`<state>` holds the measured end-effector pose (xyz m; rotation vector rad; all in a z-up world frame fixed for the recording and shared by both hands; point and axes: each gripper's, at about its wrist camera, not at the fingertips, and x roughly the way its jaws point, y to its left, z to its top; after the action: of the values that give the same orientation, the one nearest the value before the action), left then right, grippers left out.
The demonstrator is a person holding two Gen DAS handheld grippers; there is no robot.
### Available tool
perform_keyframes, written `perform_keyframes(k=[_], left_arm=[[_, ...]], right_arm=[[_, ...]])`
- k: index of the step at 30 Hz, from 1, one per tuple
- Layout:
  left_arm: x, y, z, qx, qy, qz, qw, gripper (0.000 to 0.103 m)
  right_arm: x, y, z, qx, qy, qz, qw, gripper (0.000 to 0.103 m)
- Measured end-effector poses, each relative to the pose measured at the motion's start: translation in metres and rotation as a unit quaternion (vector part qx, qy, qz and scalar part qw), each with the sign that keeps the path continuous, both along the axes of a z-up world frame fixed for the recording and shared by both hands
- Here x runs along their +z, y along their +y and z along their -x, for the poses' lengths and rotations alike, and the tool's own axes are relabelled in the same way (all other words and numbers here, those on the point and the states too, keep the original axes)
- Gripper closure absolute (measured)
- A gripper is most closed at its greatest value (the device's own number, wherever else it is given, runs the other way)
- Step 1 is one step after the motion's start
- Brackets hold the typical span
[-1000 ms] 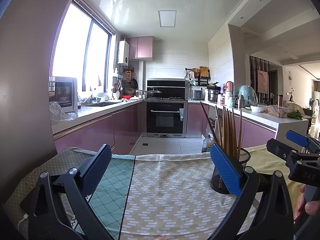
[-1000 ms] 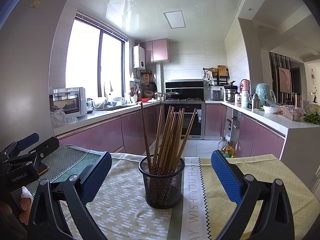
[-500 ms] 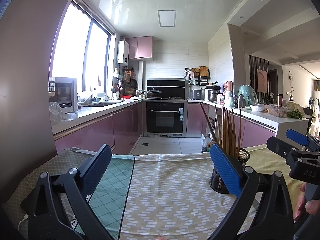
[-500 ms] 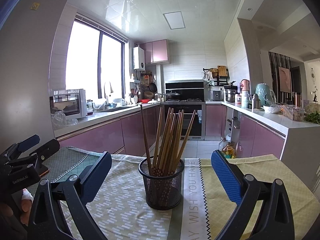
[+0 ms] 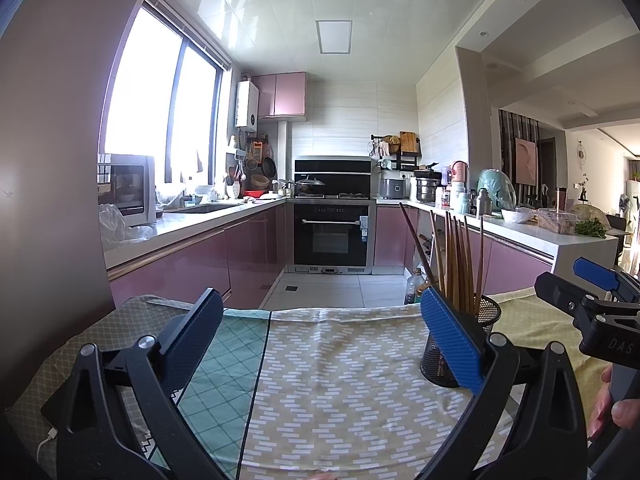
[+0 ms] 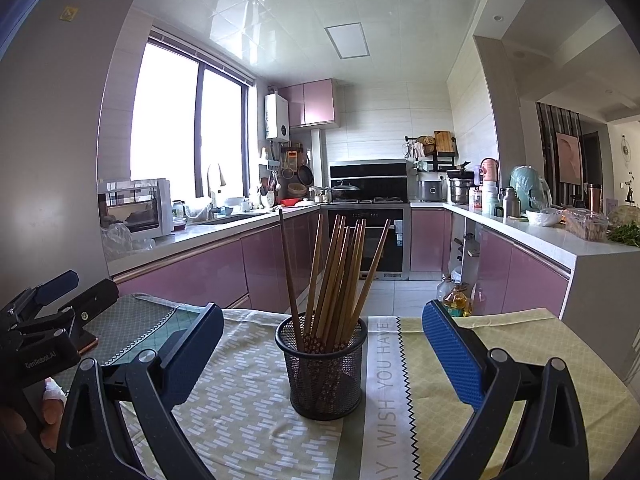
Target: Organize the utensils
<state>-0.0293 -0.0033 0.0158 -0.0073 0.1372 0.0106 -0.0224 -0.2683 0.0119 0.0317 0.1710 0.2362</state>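
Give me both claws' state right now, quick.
Left claw: open, holding nothing.
Right claw: open, holding nothing; mesh cup of chopsticks sits ahead, untouched.

Both the left gripper point(image 5: 322, 330) and the right gripper point(image 6: 323, 334) had black angular frames with silver screws and blue textured pads point(image 6: 454, 356). One finger point(image 6: 54, 394) wore a white bandage.

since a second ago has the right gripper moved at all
Yes, slightly: in its own view the mesh cup sits a little lower against the oven, so the right gripper tipped upward.
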Motion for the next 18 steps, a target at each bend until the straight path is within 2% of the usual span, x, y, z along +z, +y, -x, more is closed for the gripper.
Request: perform_keyframes(k=[18], left_arm=[[-0.0018,-0.0014,-0.0017,0.000,0.005,-0.001,1.0000,0.006]], right_arm=[[-0.0010,-0.0022,-0.0009,-0.002,0.003,-0.003,1.000,0.007]])
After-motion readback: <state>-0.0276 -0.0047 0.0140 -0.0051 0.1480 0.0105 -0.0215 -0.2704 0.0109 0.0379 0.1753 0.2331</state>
